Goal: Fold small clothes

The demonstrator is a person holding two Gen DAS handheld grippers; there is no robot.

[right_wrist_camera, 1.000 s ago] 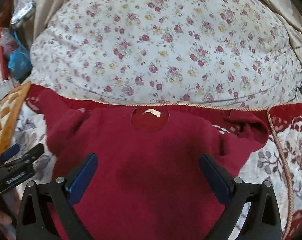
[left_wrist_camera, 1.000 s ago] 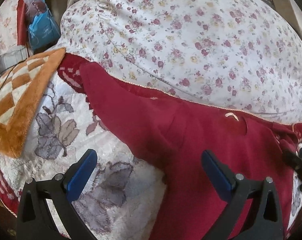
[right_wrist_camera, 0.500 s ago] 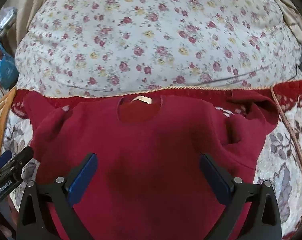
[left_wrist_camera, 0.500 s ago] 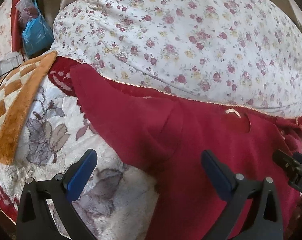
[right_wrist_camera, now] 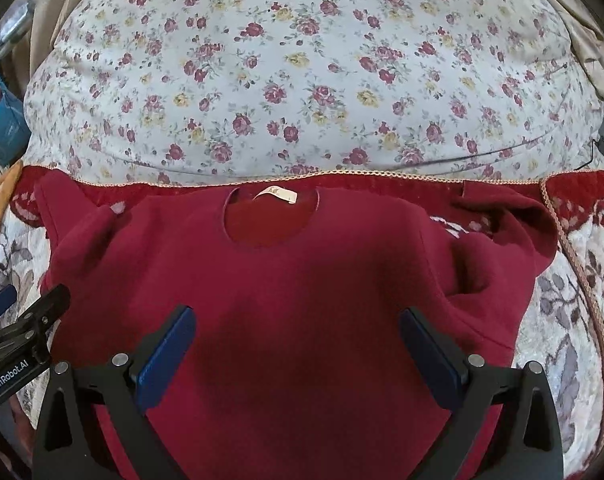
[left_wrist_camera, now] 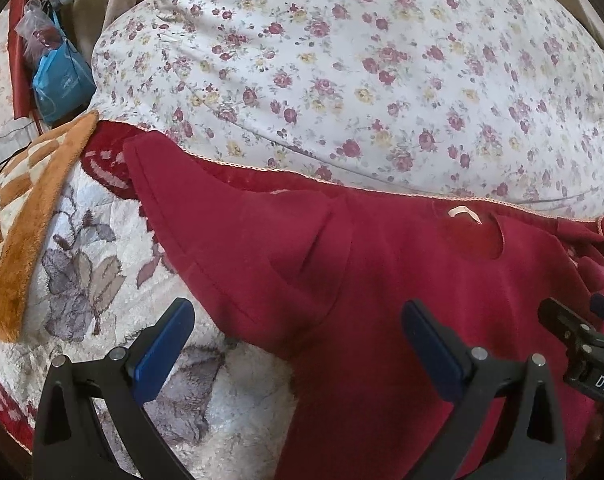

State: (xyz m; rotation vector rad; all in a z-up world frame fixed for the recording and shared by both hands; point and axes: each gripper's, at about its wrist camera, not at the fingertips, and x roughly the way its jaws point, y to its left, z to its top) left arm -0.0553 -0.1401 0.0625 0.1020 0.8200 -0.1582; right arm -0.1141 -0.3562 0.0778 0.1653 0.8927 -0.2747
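This is a home bedroom. A big floral pillow (right_wrist_camera: 302,80) fills the upper frame above a quilted bedspread (left_wrist_camera: 102,280). An orange checked blanket (left_wrist_camera: 18,216) lies at left.

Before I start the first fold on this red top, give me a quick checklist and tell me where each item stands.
1. Both jaws open and empty: ok. The left gripper and right gripper are spread wide, gripping nothing.
2. red top lying front up, neckline and label showing: ok.
3. Body flat: ok in the middle, no big wrinkles.
4. left sleeve spread out: mostly ok, one crease near the shoulder.
5. right sleeve spread out: not ok, bunched and folded on itself.
6. Hem straight: cannot tell, it lies below both views.
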